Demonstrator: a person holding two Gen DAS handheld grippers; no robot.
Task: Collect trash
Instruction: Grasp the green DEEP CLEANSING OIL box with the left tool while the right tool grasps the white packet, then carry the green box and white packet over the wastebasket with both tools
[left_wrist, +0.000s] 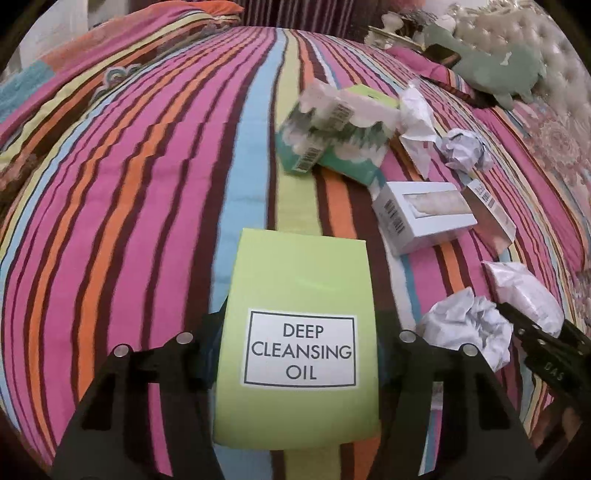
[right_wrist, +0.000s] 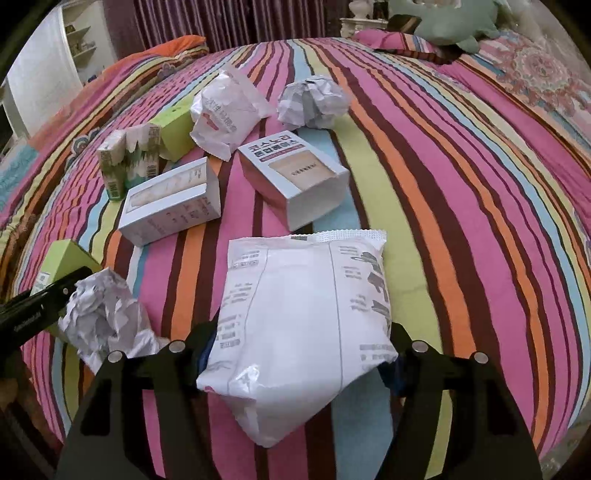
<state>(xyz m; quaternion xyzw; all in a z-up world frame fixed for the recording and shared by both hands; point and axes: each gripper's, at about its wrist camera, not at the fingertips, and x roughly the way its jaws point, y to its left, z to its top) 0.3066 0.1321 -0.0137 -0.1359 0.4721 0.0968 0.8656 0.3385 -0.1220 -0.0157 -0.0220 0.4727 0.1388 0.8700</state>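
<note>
Jaws of the left gripper (left_wrist: 297, 347) stand on either flank of a lime-green cardboard box printed "DEEP CLEANSING OIL" (left_wrist: 295, 332), black fingers (left_wrist: 192, 354) hard against its long sides, so it looks pinched rather than merely straddled. The box's long axis runs straight ahead along the gripper's own line, up the striped bedspread (left_wrist: 147, 184), its far end pointing toward the middle of the bed. Just to its right lies a crumpled ball of white paper (left_wrist: 469, 325), sitting between the two grippers and about equally near each; whichever hand frees first could likely take it. Farther right, the right gripper (right_wrist: 299, 354) has its jaws closed in on a white plastic pouch with grey printing (right_wrist: 306, 314); the pouch bulges between the fingers (right_wrist: 192, 350) and its crimped top edge points away up the bed, long axis again in line with the jaws. Both hands therefore appear loaded, and the coming move probably turns on lifting straight away from the bedspread, not on reaching. Beyond, toward the middle of the bed, the rest of the litter waits from left to right: green-and-white small cartons (right_wrist: 129, 162), a pale blue windowed box (right_wrist: 170, 203) lying crosswise, a crumpled white paper bag (right_wrist: 221, 118), an open-ended blue-grey box with Korean lettering (right_wrist: 295, 177), and a second ball of crumpled paper (right_wrist: 314, 103). All of these lie ahead of both grippers, well apart from them, the right hand somewhat nearer the open-ended box.
</note>
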